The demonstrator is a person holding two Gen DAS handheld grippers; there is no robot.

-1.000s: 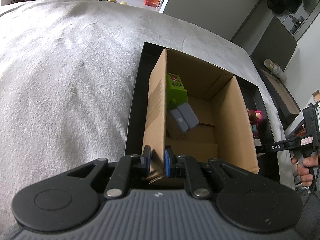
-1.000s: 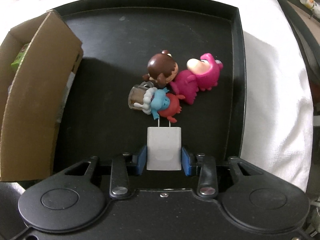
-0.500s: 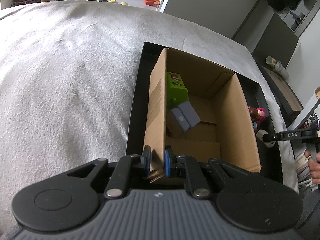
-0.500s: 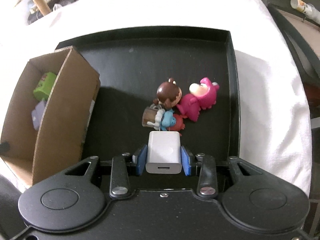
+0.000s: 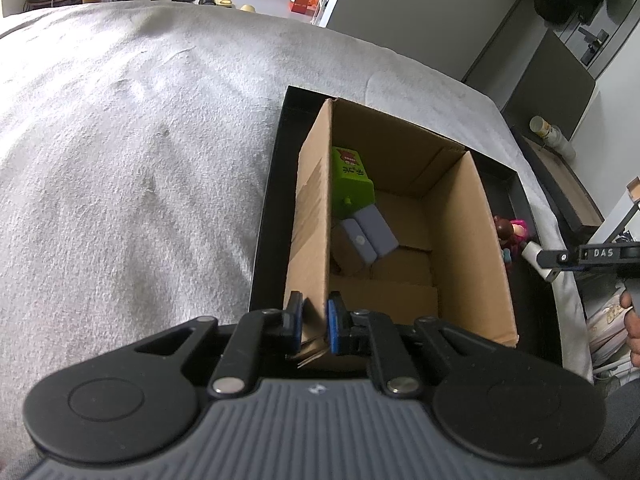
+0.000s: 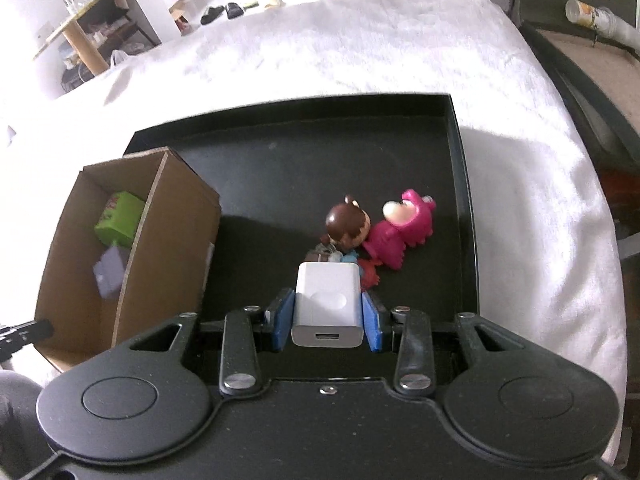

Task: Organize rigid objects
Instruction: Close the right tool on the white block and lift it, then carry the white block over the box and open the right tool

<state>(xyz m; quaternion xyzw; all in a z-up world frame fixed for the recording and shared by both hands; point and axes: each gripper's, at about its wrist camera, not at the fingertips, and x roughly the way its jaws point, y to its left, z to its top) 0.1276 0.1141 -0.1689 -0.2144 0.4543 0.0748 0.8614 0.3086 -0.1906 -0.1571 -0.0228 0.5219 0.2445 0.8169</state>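
Your right tool [image 6: 329,311] is clamped on a white charger [image 6: 327,302], held up over the black tray [image 6: 460,184]. Your left tool [image 5: 314,320] is pinched tight on the near wall of the cardboard box [image 5: 464,240]. The box stands in the tray, at its left side. Inside the box lie a green toy block [image 5: 352,184] and a small grey case [image 5: 370,234]. To the right of the box, on the tray floor, a brown-haired doll [image 6: 348,227], a pink toy [image 6: 404,228] and a little blue and red toy [image 6: 366,270] lie bunched together.

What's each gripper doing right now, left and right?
Left gripper: shut on the cardboard box wall.
Right gripper: shut on the white charger.
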